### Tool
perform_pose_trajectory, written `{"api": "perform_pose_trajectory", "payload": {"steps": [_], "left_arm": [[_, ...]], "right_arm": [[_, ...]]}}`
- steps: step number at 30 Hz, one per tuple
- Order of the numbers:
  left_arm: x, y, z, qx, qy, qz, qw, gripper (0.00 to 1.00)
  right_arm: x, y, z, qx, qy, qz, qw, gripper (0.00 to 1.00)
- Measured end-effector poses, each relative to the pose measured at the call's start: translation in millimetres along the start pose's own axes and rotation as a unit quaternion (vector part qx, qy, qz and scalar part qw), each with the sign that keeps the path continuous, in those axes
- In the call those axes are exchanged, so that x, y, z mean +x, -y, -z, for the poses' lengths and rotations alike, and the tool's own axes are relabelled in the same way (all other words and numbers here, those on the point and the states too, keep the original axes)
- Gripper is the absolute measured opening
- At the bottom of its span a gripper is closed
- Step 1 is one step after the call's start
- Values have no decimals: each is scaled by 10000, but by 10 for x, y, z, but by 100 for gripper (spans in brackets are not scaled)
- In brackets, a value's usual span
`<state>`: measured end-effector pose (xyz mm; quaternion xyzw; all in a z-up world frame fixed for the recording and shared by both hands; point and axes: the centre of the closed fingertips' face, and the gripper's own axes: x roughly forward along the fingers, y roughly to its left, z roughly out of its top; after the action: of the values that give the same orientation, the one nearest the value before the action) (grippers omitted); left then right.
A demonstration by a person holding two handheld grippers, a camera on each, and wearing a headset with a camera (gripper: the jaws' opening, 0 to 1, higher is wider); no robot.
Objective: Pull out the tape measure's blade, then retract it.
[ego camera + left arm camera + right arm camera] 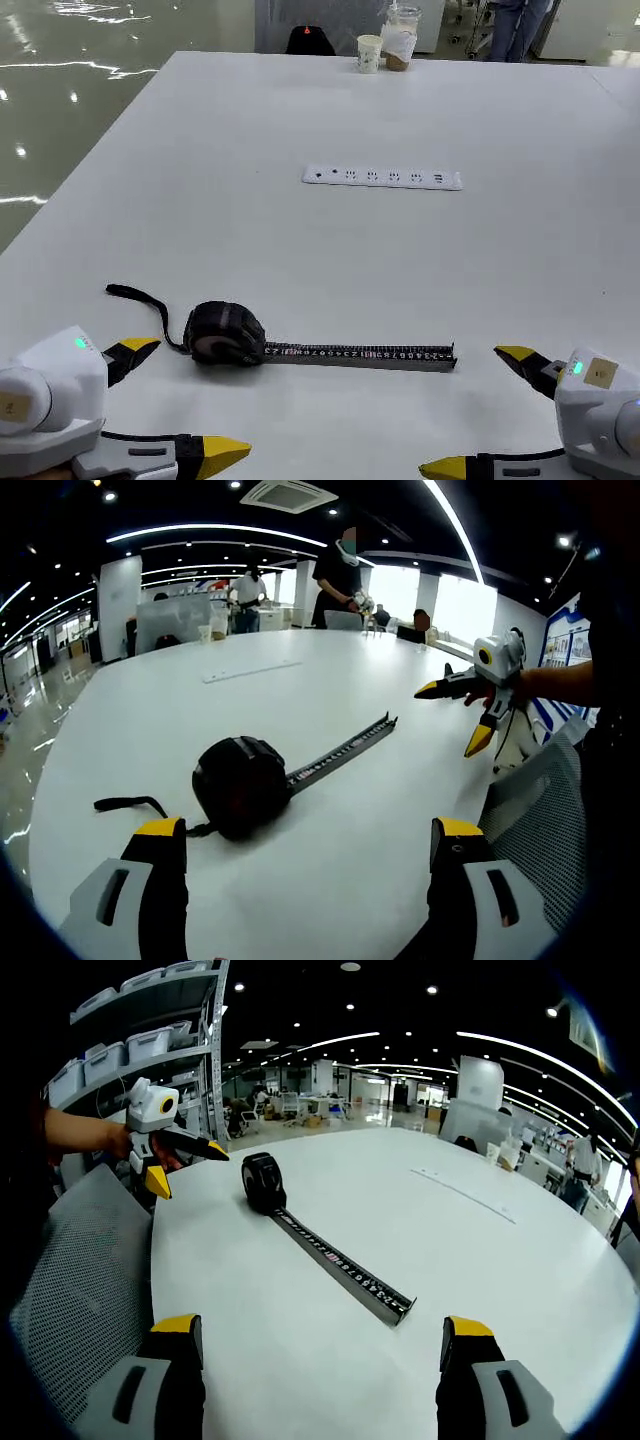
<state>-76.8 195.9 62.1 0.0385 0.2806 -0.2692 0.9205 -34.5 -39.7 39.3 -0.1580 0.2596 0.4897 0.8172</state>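
Head view: the case point(225, 333) lay on the table point(400, 250) with the blade point(360, 354) flat and extended toward the person's right. Its long axis ran straight across in front of them, ending at the hook point(450, 356). The left gripper point(195, 396) sat near the case on its strap point(135, 297) side, jaws wide and empty. The right gripper point(468, 408) was just beyond the hook, jaws also wide and empty. Neither touched the tape.

Left gripper view: the case point(240, 785) lay just ahead of the spread jaws, slightly left of centre. The blade point(340, 752) ran away up and to the right, toward the right gripper point(448, 720).

Right gripper view: the hook point(400, 1308) pointed almost straight at the gap between the jaws. The blade point(335, 1260) led back to the case point(263, 1182), with the left gripper point(190, 1170) beside it.

Judging by this, the pull-out looked done and retracting remained. The left gripper was nearer the case, the right nearer the hook.
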Motion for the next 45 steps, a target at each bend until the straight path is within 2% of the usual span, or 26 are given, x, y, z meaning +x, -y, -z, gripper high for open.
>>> {"api": "perform_pose_trajectory", "payload": {"steps": [3, 5, 7, 20, 29, 36, 45], "left_arm": [[-15, 10, 10, 23, 24, -64, 10000, 99], [-23, 22, 7, -3, 38, -99, 9999, 99], [-24, 41, 5, -48, 53, -101, 9999, 99], [-17, 44, -73, 14, 194, -301, 9994, 99], [-26, 65, -110, -83, 277, -381, 9989, 99], [-24, 156, -88, -135, 228, -388, 9989, 99], [-45, 231, -95, -199, 260, -499, 9982, 99]], "right_arm": [[-13, 6, -32, 204, 99, 135, 9997, 99], [-27, 24, -59, 163, 167, 273, 9994, 99], [-29, -11, -72, 343, 216, 235, 9989, 99], [-40, -117, -125, 417, 358, 445, 9975, 99], [-44, -197, -169, 591, 444, 469, 9962, 99], [-28, -279, -220, 672, 499, 430, 9956, 99], [-40, -300, -271, 697, 543, 447, 9951, 99]]}}
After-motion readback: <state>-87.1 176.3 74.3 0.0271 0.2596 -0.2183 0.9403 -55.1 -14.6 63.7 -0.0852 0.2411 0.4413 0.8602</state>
